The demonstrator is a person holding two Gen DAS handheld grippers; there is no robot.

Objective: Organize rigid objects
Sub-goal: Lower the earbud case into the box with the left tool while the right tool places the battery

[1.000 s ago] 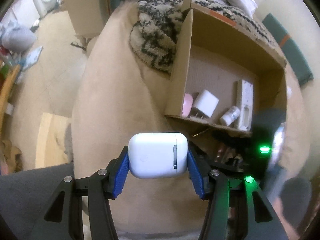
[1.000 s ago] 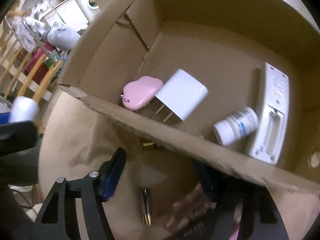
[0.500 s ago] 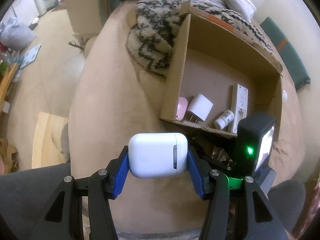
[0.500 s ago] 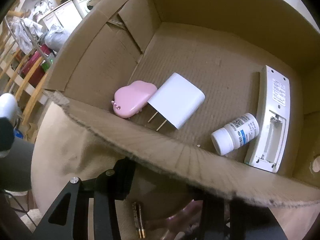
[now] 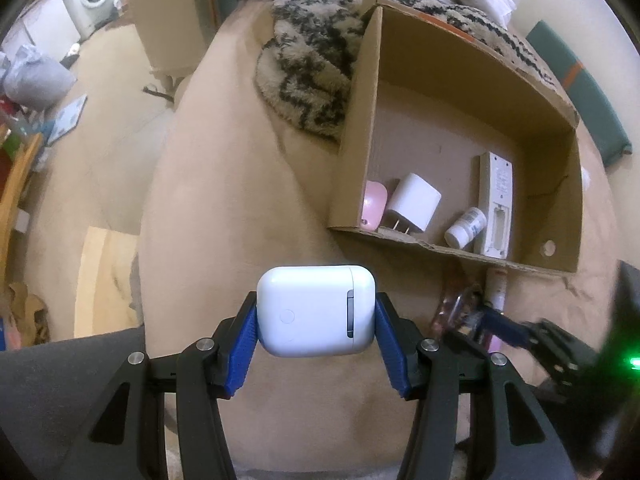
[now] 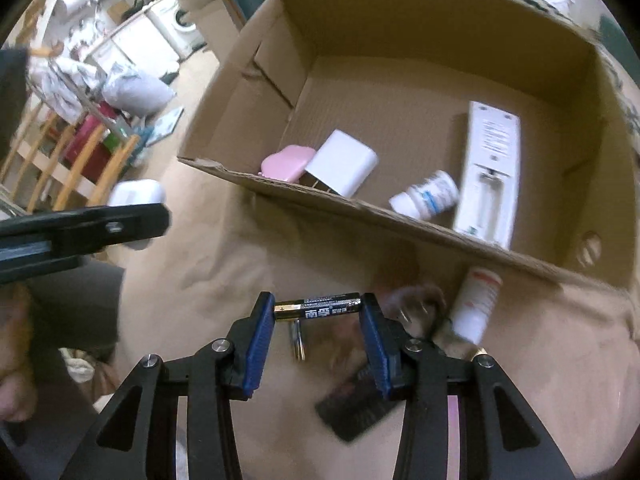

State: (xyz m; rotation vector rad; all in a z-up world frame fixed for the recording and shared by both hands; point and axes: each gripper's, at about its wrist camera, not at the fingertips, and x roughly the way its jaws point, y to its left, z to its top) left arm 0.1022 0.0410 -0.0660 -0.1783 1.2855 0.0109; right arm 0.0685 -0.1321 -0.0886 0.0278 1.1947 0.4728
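Left gripper (image 5: 316, 320) stayed clamped on the white earbud case (image 5: 316, 310), well short of the cardboard box (image 5: 472, 80). Right gripper (image 6: 318, 312), jaws just closed end-to-end on the battery (image 6: 318, 306), crosswise, hung nearer the box's front wall.

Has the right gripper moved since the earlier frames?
Yes. The right gripper, shut on a battery, has risen and backed away from the box, whose near wall now sits farther off.

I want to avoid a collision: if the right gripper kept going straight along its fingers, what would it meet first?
Probably the second battery lying on the tan cover beneath the right gripper, which grips a battery end to end. The cardboard box sits further ahead; depth is uncertain.
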